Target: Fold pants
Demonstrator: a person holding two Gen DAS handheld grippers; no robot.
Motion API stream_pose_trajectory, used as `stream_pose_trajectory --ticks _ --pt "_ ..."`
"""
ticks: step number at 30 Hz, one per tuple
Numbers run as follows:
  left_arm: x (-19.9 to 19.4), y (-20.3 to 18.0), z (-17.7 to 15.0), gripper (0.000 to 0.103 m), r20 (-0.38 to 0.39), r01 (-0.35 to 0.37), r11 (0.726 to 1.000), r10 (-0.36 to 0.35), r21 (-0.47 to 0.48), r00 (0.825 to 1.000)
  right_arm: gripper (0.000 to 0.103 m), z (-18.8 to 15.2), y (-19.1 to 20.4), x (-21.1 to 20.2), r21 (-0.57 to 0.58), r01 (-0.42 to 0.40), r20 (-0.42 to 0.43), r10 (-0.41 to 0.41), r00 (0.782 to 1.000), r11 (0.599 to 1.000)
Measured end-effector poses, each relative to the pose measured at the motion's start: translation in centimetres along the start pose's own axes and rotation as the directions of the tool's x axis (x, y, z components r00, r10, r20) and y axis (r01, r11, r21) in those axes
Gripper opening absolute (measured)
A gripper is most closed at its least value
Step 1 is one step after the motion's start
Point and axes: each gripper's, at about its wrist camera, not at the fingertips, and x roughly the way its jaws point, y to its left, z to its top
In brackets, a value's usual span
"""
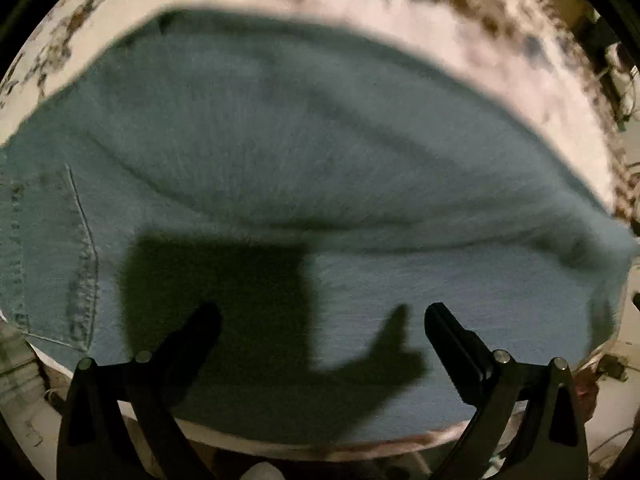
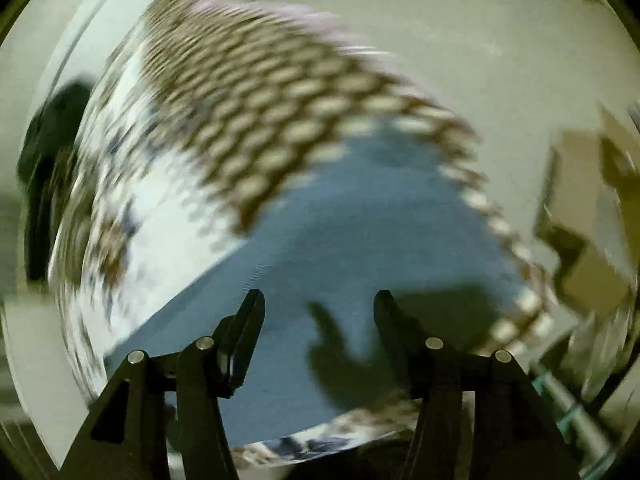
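Note:
The pants (image 1: 280,168) are light blue denim, spread flat and fill most of the left wrist view; a back pocket (image 1: 60,256) with stitching shows at the left. My left gripper (image 1: 322,316) hovers above the pants' near edge, open and empty. In the blurred right wrist view the pants (image 2: 340,232) lie as a blue wedge under my right gripper (image 2: 318,304), which is open and empty above the cloth. Both grippers cast shadows on the fabric.
The pants lie on a white surface with a brown floral print (image 1: 460,12). A brown and cream checkered cloth (image 2: 260,112) lies beyond the pants in the right wrist view. Cardboard boxes (image 2: 592,216) stand at the right. The surface's near edge (image 1: 320,450) is just below the left gripper.

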Motion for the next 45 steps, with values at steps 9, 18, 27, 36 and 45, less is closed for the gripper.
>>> stream_pose_trajectory --ticks 9,18,27,36,45 --pt "1.2 -3.1 5.6 0.103 0.016 -0.007 1.000 0.007 0.011 1.000 0.057 -3.6 12.6 12.6 -0.235 -0.034 -0.355 -0.053 0.934 0.971" --pt "0.5 -0.8 9.0 0.103 0.002 0.025 0.999 -0.025 -0.033 1.000 0.055 -2.3 5.5 8.3 0.051 -0.076 -0.136 0.083 0.987 0.996" --pt "-1.6 -6.2 6.4 0.103 0.005 0.085 0.993 -0.085 0.084 0.996 0.063 -6.1 -7.4 -3.3 0.264 0.009 0.087 -0.034 0.996 0.965" --pt "3.9 -11.2 1.6 0.103 -0.072 0.056 0.972 -0.041 0.228 0.997 0.063 -8.3 -19.7 -0.8 0.514 -0.235 0.261 0.111 0.959 0.825" --pt "4.7 -11.2 4.5 0.103 -0.103 0.014 0.975 0.009 0.221 0.995 0.048 -6.7 -21.4 0.3 0.476 -0.367 0.379 0.191 0.906 0.799"
